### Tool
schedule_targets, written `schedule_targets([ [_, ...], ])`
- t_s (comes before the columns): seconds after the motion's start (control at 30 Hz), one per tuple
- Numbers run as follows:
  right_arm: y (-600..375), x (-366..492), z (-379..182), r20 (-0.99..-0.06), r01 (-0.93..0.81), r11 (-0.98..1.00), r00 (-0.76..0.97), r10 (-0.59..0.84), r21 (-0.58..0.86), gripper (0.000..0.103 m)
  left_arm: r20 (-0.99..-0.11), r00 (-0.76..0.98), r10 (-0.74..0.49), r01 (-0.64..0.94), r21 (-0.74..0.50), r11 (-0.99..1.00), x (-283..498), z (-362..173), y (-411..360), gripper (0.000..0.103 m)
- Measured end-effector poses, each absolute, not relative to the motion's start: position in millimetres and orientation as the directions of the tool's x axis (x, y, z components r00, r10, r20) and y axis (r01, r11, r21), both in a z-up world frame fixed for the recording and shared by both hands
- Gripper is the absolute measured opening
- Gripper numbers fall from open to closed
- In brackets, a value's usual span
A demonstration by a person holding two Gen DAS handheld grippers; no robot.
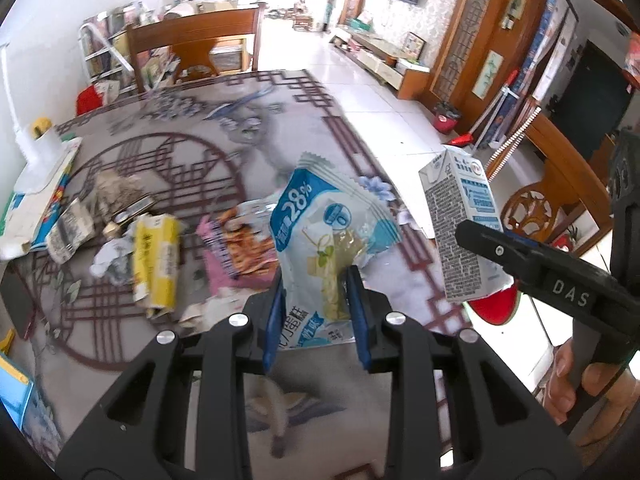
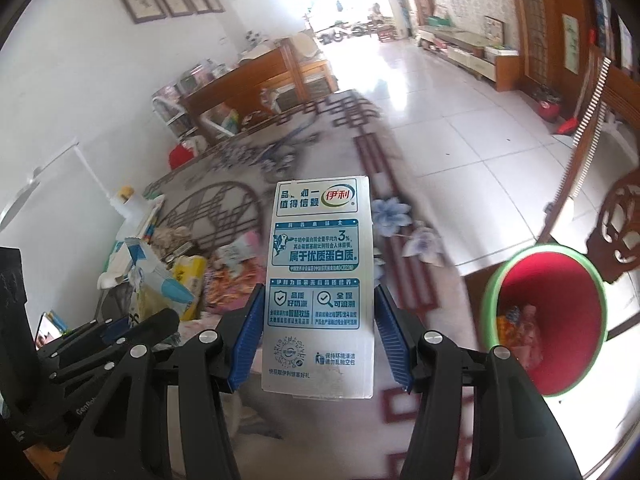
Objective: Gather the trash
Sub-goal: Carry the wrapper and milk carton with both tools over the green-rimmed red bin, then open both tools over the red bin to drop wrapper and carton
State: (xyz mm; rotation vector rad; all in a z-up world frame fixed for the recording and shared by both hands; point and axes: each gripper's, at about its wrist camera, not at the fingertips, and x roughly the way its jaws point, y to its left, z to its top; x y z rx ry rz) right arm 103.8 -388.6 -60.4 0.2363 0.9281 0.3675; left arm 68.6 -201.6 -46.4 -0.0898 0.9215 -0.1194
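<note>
My left gripper (image 1: 316,280) is shut on a blue and white snack wrapper (image 1: 326,216), held above the patterned table (image 1: 180,152). My right gripper (image 2: 318,308) is shut on a white milk carton (image 2: 320,280); the carton (image 1: 460,220) and the right gripper (image 1: 480,240) also show at the right of the left wrist view. A red bin with a green rim (image 2: 548,320) stands on the floor beyond the table's right edge, with some wrappers inside. More trash lies on the table: a yellow packet (image 1: 156,260), a pink wrapper (image 1: 236,248), crumpled paper (image 1: 112,260).
A wooden chair (image 1: 196,48) stands at the table's far end and another carved chair (image 1: 552,188) to the right. A white lamp base (image 1: 40,140) and booklets sit at the table's left. Tiled floor (image 2: 460,128) lies right of the table. A hand (image 1: 576,384) holds the right gripper.
</note>
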Motion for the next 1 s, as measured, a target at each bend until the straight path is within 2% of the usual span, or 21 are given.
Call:
schedule_targets([
  [0.47, -537.4, 92.1, -90.5, -0.776, 0.115, 0.923, 0.584, 0.236, 0.367, 0.052, -0.796, 0.524, -0.304, 0.302, -0.160, 0.940, 117.5, -53.1, -333.0, 0.029],
  [0.73, -599.8, 86.0, -103.0, -0.798, 0.246, 0.898, 0.580, 0.165, 0.364, 0.053, -0.820, 0.402, -0.407, 0.438, -0.219, 0.872, 145.1, -76.4, -421.6, 0.029],
  [0.77, -606.5, 85.9, -104.0, -0.800, 0.260, 0.895, 0.579, 0.156, 0.363, 0.054, -0.825, 0.384, -0.415, 0.451, -0.225, 0.864, 148.1, -79.3, -431.3, 0.030],
  [0.8, -611.4, 85.6, -105.7, -0.803, 0.273, 0.890, 0.577, 0.152, 0.365, 0.054, -0.828, 0.377, -0.416, 0.457, -0.224, 0.861, 149.7, -80.9, -438.0, 0.040],
  [0.83, -617.0, 85.7, -108.2, -0.805, 0.284, 0.883, 0.572, 0.156, 0.373, 0.059, -0.828, 0.378, -0.414, 0.462, -0.220, 0.859, 151.6, -81.8, -444.5, 0.047],
  [0.87, -624.4, 86.5, -111.5, -0.808, 0.300, 0.872, 0.566, 0.164, 0.387, 0.070, -0.824, 0.384, -0.417, 0.463, -0.219, 0.859, 151.5, -81.5, -444.6, 0.059],
  [0.9, -630.8, 86.6, -114.0, -0.809, 0.319, 0.861, 0.564, 0.164, 0.397, 0.074, -0.820, 0.389, -0.421, 0.465, -0.220, 0.858, 151.3, -80.7, -445.8, 0.060],
  [1.0, -640.5, 86.7, -116.9, -0.806, 0.350, 0.842, 0.571, 0.157, 0.412, 0.077, -0.827, 0.381, -0.413, 0.468, -0.213, 0.858, 152.3, -81.6, -445.0, 0.060],
])
